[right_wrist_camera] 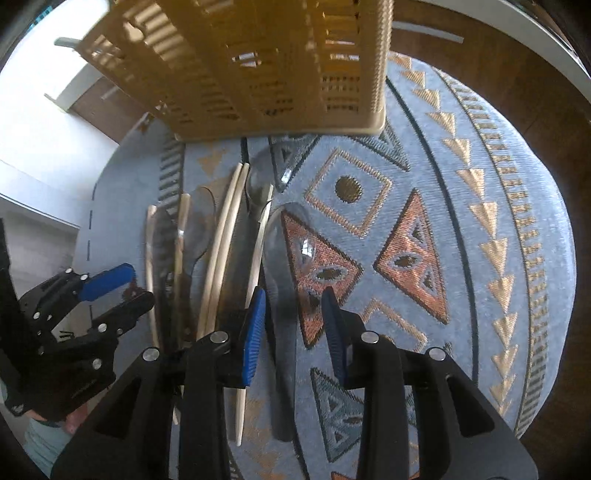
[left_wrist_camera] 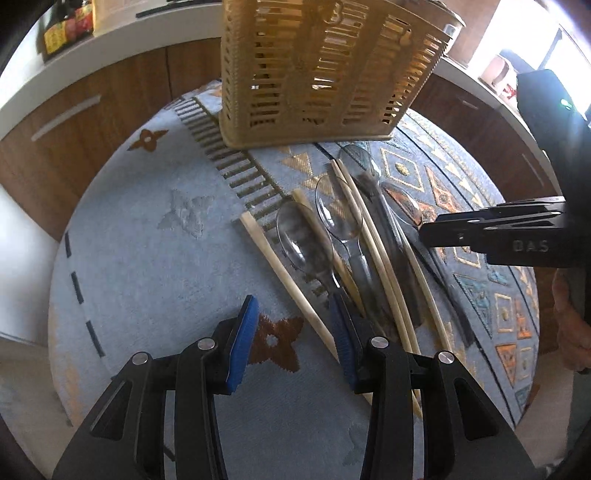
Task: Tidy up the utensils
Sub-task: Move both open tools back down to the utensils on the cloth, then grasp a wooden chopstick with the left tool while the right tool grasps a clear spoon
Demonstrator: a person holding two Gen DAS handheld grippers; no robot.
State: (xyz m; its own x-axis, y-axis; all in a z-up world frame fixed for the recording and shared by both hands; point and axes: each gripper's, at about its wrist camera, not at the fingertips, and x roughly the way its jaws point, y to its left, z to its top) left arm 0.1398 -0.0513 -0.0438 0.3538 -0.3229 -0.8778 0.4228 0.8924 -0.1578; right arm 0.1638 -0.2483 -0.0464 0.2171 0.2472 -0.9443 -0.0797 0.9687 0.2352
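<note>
A: Utensils, clear spoons and pale chopsticks, lie together on the patterned surface, near the basket.

B: What's inside it?

A: Hard to tell.

B: The fingers?

A: Left gripper spread, right gripper spread around a spoon handle.

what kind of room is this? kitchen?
Likely a home kitchen or dining area: wood-fronted cabinets under a white counter, sauce bottles on it, and chopsticks beside a utensil basket on a patterned tablecloth.

Slatted matt plastic basket; clear glossy plastic spoons; pale smooth wooden chopsticks; woven, rough-textured cloth.
</note>
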